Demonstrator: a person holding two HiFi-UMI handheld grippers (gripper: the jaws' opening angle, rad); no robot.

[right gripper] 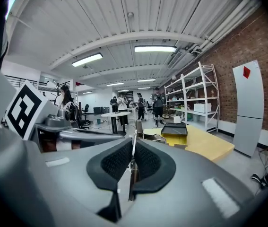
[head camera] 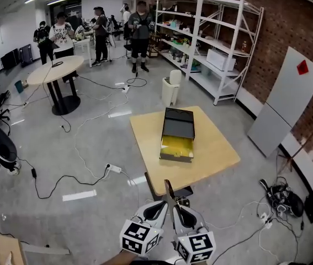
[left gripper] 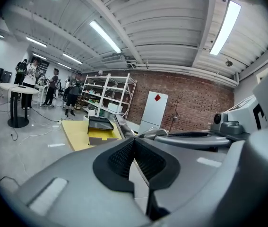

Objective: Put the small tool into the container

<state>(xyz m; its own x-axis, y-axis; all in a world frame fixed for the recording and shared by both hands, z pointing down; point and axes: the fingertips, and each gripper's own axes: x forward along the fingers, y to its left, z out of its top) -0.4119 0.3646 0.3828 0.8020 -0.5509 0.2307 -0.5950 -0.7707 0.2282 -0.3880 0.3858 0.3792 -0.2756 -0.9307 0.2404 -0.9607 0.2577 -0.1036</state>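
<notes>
**A:** How do the fingers stand now?

**B:** The right gripper (right gripper: 134, 139) has its fingers pressed together on the tool (right gripper: 138, 126). A thin metal strip runs between the pads (right gripper: 148, 162), and a dark end sticks out past the tips. The left gripper (left gripper: 133, 140) also has its fingers together, with no gap at the tips. A dark bar begins right at those tips and leans to their left. I judge it is the same tool, but I cannot tell if the left fingers really pinch it or only touch it.

**A:** So the two grippers are side by side?

**B:** Yes. In the head view their tips nearly meet, and the tool points forward from between them.

**A:** And the box?

**B:** The box (head camera: 176, 156) lies on the table (head camera: 211, 153), well ahead of the fingertips. Its black part is on the far side, and a yellow inside shows on the side nearer to the fingers. I see nothing lying in it, though it is small in the picture.

**A:** Then how much is done?

**B:** Only the first part, I think: the tool is in the grip. The rest is not yet done: to bring the fingertips over the box, to lower the tool into the yellow part, and to open the fingers.
</notes>
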